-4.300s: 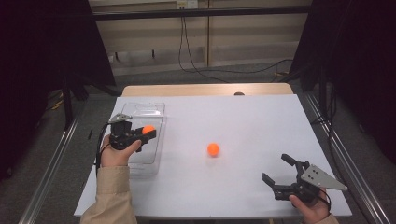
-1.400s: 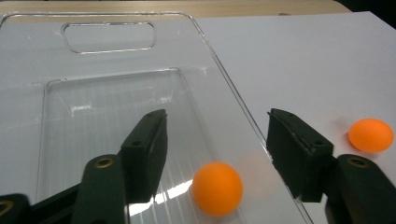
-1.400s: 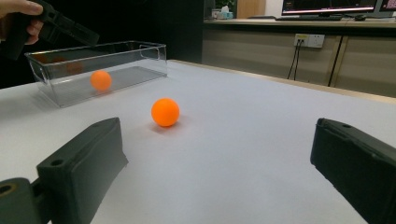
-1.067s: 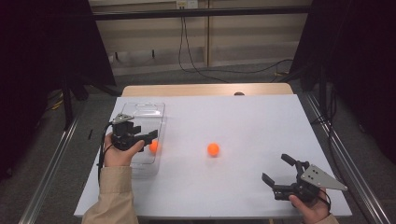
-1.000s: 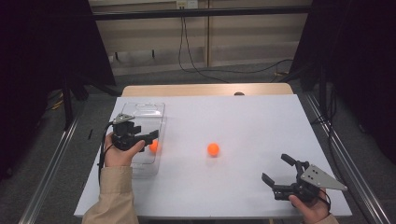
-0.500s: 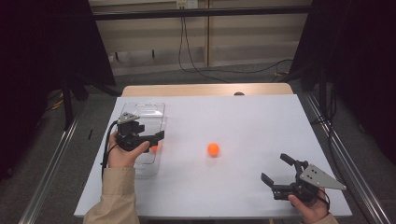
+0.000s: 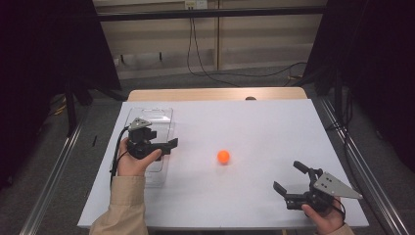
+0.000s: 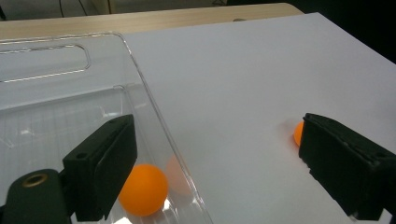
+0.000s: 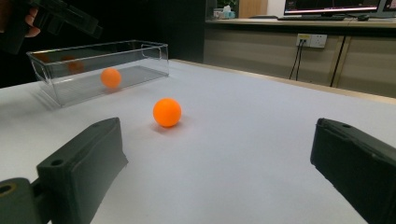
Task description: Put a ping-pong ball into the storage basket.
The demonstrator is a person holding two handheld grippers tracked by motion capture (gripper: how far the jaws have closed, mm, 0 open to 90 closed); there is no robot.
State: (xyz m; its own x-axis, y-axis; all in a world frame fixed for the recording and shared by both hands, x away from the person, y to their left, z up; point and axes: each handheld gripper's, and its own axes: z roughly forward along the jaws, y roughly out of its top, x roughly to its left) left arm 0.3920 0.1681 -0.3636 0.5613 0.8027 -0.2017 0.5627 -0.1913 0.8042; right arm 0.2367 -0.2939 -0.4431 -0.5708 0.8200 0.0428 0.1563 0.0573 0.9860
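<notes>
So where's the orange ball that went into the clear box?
The orange ball lies on the floor of the clear box on the table's left, against its near wall, just under the open left gripper.

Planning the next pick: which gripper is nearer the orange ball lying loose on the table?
Left. The left gripper hovers over the clear box, beside the ball; the right gripper sits farther off.

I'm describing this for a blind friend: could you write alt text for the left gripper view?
An orange ball lies inside a clear plastic box on a white table, just under the open left gripper, whose jaws have just been opening with nothing between them. A second orange ball peeks out behind the far jaw.
</notes>
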